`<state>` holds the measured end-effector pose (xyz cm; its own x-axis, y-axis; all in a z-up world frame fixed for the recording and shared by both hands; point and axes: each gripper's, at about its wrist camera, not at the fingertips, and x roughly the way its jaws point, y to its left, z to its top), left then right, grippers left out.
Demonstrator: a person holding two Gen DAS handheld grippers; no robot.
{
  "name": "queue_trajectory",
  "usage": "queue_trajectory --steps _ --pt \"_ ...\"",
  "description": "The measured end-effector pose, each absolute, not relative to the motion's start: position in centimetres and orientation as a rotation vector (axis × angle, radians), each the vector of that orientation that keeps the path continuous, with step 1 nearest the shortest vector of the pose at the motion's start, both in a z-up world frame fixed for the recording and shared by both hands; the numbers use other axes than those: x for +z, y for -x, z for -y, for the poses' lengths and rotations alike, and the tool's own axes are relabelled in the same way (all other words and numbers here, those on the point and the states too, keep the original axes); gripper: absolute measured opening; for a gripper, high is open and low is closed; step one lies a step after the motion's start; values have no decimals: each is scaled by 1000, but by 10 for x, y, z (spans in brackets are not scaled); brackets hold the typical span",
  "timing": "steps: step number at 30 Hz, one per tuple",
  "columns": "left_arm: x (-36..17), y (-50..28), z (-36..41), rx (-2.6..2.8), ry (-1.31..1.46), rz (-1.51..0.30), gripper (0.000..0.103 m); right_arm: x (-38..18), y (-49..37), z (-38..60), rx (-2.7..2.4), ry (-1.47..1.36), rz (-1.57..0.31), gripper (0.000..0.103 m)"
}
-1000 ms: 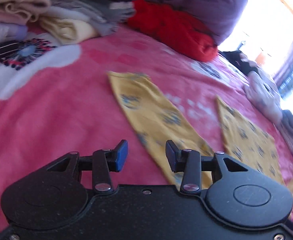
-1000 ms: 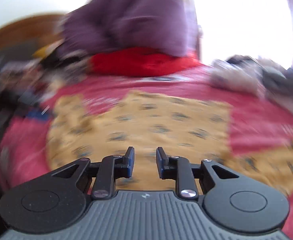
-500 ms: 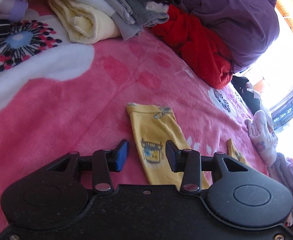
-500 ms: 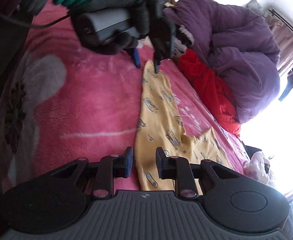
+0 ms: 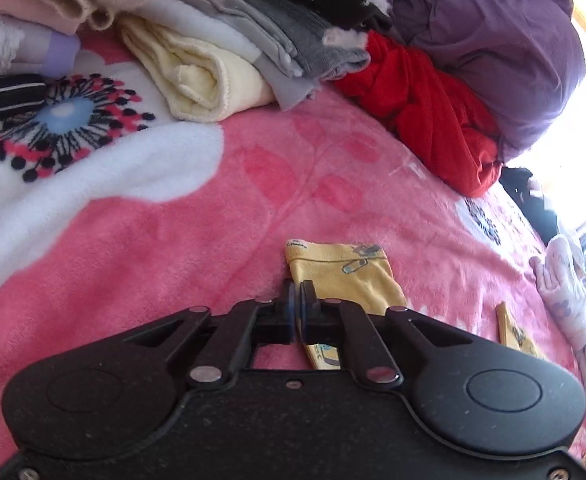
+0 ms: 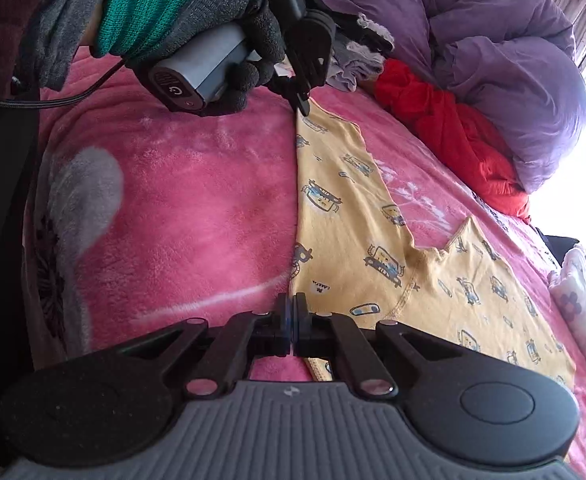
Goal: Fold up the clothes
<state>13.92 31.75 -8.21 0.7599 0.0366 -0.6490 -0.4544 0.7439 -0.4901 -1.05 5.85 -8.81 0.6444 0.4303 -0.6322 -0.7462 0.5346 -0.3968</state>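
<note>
Pink fleece blanket (image 5: 197, 240) covers the bed, and the yellow printed trousers (image 6: 357, 216) are spread flat on it. Beyond the trousers, folded clothes (image 5: 197, 76), a red garment (image 5: 433, 116) and a purple duvet (image 5: 493, 40) are heaped. The left gripper (image 5: 296, 296) has just closed on one leg cuff. Only the right wrist view shows the gloved hand (image 6: 197, 28) and the right gripper (image 6: 292, 308), just closed at the trousers' waist edge.

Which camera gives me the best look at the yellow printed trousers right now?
The right wrist view: the yellow printed trousers show nearly whole on the pink fleece blanket, one leg running up to the left gripper. The left wrist view shows only that leg's cuff end.
</note>
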Motion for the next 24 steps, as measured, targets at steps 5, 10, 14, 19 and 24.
queue_trajectory --steps 5,10,14,19,24 --pt "-64 -129 -302 368 629 -607 42 -75 12 -43 777 599 -519 20" --pt "-39 -123 -253 210 497 -547 40 -52 12 17 736 445 -564 32" --pt "-34 -123 -196 -211 505 -577 28 -40 3 85 651 299 -620 30" --pt "-56 -135 -142 -347 429 -726 28 -49 -3 165 492 45 -686 30" --pt "-83 -145 -144 -252 485 -806 17 -53 -13 210 369 -146 -669 31"
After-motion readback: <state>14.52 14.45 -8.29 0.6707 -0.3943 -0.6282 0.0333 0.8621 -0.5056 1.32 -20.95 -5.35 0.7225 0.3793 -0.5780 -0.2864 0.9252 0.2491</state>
